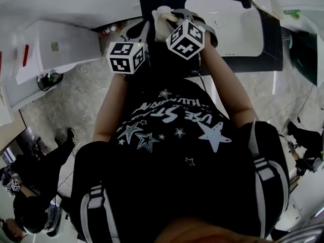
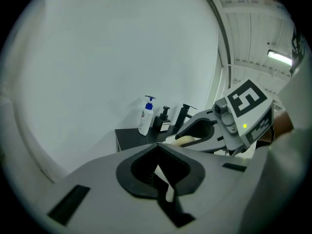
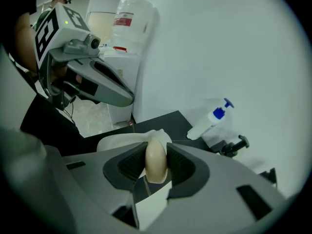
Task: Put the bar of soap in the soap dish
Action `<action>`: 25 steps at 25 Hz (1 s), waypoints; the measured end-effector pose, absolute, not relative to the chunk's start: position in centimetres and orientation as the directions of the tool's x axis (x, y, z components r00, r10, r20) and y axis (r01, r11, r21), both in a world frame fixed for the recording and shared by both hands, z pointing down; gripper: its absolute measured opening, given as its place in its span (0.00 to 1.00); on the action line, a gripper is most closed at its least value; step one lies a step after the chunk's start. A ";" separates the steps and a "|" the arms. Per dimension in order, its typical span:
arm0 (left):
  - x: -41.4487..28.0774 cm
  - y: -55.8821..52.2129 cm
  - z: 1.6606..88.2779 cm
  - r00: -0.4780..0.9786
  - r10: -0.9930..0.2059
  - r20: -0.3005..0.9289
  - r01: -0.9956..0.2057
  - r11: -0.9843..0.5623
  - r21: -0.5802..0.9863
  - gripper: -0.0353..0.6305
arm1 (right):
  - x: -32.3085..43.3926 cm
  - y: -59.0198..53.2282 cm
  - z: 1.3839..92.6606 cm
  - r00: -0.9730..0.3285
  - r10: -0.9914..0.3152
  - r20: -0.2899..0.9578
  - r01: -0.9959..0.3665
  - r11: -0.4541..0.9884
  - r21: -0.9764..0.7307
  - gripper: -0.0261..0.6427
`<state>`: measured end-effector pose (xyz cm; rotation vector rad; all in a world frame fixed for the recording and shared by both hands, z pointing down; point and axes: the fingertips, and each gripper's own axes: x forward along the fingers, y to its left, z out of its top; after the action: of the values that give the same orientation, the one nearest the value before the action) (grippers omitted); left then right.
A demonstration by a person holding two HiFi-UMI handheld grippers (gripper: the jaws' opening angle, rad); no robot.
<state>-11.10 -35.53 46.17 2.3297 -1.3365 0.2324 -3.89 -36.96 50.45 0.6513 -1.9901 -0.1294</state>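
A cream bar of soap (image 3: 156, 162) stands on edge between the pads of my right gripper (image 3: 156, 157), which is shut on it. Just beyond the jaws a white rounded soap dish (image 3: 119, 141) lies on a black counter (image 3: 163, 122). In the left gripper view the right gripper (image 2: 187, 135) shows with the soap (image 2: 185, 140) in its jaws, over the counter (image 2: 131, 138). My left gripper (image 2: 163, 179) is shut with nothing between its pads; it hangs to the left of the right one (image 3: 124, 99). In the head view both marker cubes sit close together before the white sink (image 1: 238, 24).
A white pump bottle with a blue top (image 2: 145, 116), a black dispenser (image 2: 165, 118) and a black faucet (image 2: 185, 113) stand at the counter's back by a white wall. A water cooler with its bottle (image 3: 134, 18) stands left of the counter.
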 end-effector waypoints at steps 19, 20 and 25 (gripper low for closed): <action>-11.5 -36.0 46.8 0.536 -0.770 0.346 -0.838 -0.437 0.327 0.07 | -4.9 -36.5 51.7 -0.296 -0.479 0.826 -0.285 0.870 0.403 0.23; -11.4 -36.0 46.9 0.536 -0.770 0.347 -0.838 -0.436 0.328 0.07 | -4.9 -36.4 51.6 -0.306 -0.472 0.827 -0.299 0.872 0.388 0.23; -11.4 -36.1 46.7 0.537 -0.772 0.341 -0.837 -0.434 0.334 0.07 | -4.9 -36.1 51.2 -0.370 -0.429 0.824 -0.370 0.882 0.292 0.24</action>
<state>-11.43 -36.10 46.74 2.3143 -1.3065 0.1871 -4.92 -36.06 51.16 0.5823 -1.9942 -0.0692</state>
